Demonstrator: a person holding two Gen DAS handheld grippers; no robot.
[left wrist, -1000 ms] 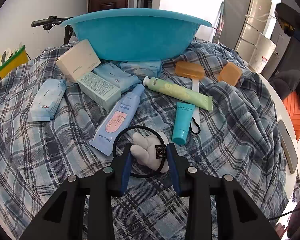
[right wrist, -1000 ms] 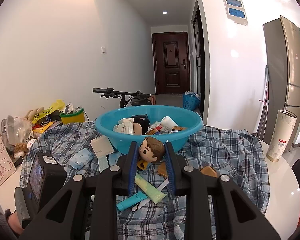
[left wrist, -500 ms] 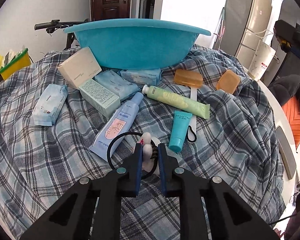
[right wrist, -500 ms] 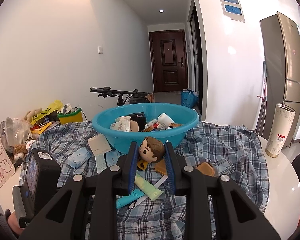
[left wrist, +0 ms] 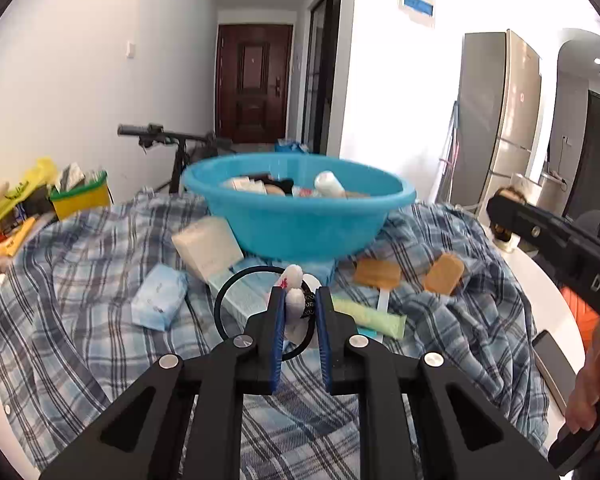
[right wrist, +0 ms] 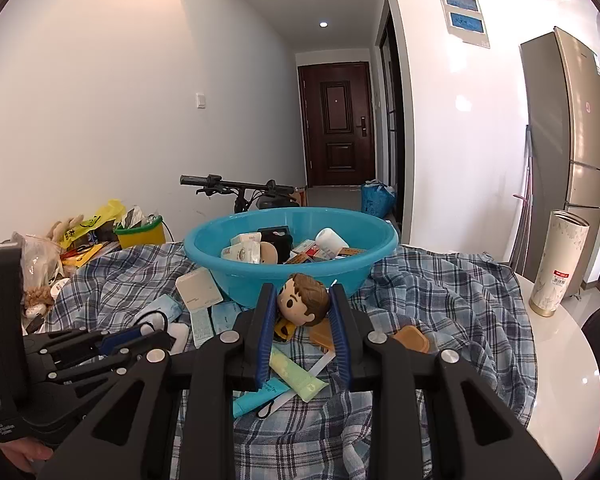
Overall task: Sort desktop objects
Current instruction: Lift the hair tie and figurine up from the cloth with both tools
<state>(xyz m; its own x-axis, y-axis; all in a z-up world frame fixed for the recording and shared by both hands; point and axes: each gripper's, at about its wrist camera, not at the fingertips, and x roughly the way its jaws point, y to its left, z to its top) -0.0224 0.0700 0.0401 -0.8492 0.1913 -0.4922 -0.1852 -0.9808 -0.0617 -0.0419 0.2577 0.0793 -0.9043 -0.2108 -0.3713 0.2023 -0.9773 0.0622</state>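
Note:
My left gripper is shut on a white plush glove charm with a black elastic loop, lifted off the plaid cloth in front of the blue basin. In the right wrist view the left gripper shows low at the left with that charm. My right gripper is shut on a brown-haired doll head figure, held above the cloth just before the blue basin. The basin holds several small boxes and a white roll.
Boxes, a blue tissue pack, a green tube, a teal tube and two orange soap cases lie on the plaid cloth. A tall white cup and a phone sit on the white table at right. Clutter piles lie at left.
My left gripper closed on the white glove charm and lifted it off the cloth, tilting up toward level. The right gripper kept still with the doll head.

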